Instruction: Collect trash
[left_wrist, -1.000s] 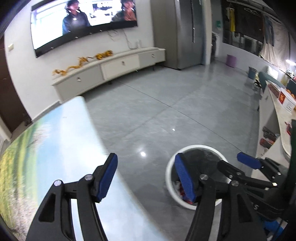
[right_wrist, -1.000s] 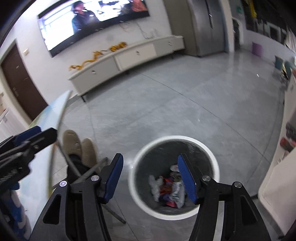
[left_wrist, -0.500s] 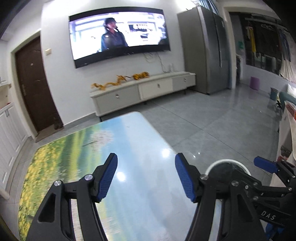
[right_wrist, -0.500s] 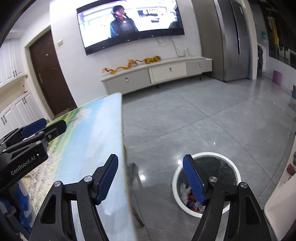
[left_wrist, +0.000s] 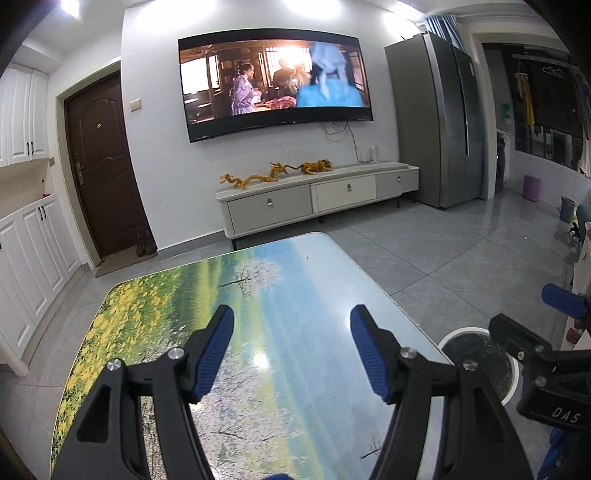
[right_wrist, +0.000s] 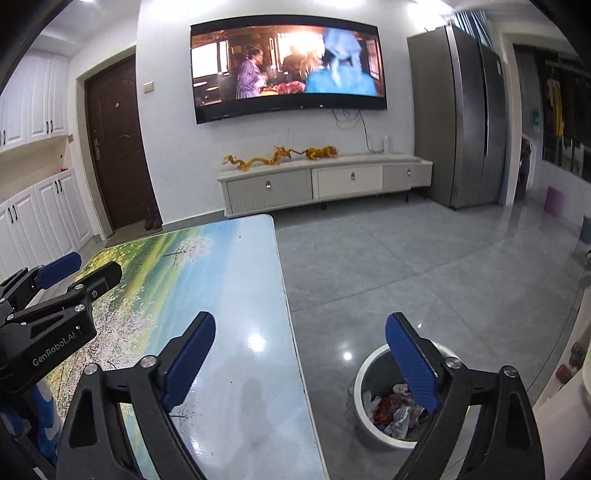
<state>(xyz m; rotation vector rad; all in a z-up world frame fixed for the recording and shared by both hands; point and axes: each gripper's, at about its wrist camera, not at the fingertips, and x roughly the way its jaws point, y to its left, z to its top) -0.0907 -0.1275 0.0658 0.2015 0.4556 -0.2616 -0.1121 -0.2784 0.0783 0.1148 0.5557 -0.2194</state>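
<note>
Both tools ride empty: our left tool (left_wrist: 291, 347) hangs over the worktop (left_wrist: 258, 295) with its jaws parted and nothing between the pads, and our right tool (right_wrist: 299, 354) has just been spreading its jaws, now wide, with only the worktop edge and floor showing between them. We judge the drop-off step finished and the hands to be turning to look for more. The collected trash (right_wrist: 395, 410), crumpled wrappers and white scraps, lies in the white-rimmed bin (right_wrist: 360, 380) on the floor just beside the worktop's right edge, below the right tool. No loose trash shows on the worktop in either view, so the next move calls for a sweep of the room, or the near end of the worktop that the tools hide, before any reach. Worktop is glossy, printed with a meadow-and-sky scene, rounded corners, with glare spots from ceiling lights; slick, we expect. Floor is polished grey tile (right_wrist: 406, 266). Far wall carries a curved television (left_wrist: 273, 81) that is on, above a low white media cabinet (left_wrist: 317, 195) with gold dragon ornaments (left_wrist: 277, 171). Dark door (left_wrist: 103, 173) and white cupboards at left, tall grey refrigerator (left_wrist: 436, 122) at right.
</note>
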